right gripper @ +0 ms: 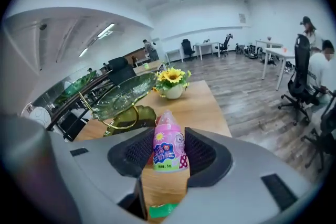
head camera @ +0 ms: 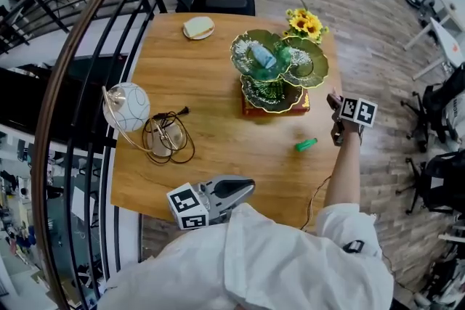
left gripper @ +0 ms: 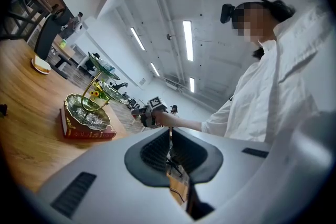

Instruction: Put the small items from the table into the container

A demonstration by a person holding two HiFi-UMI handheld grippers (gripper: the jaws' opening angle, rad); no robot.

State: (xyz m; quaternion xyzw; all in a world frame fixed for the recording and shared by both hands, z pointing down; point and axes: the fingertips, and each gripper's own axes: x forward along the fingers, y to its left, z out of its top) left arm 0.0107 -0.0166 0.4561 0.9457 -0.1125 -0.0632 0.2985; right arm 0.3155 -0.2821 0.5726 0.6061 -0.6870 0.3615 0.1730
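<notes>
Mid-carry: right tongs (right gripper: 168, 139) grip a small pink plastic bottle (right gripper: 168, 150) — next, bring it over the green tiered glass dish (head camera: 314, 69); left tongs (left gripper: 169, 150) closed, empty.

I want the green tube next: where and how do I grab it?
Take the green tube at its middle, from straight above, jaws across its narrow width: it lies flat on the table with nothing close by. Use the left gripper, shut and empty; the right gripper holds a pink bottle.
</notes>
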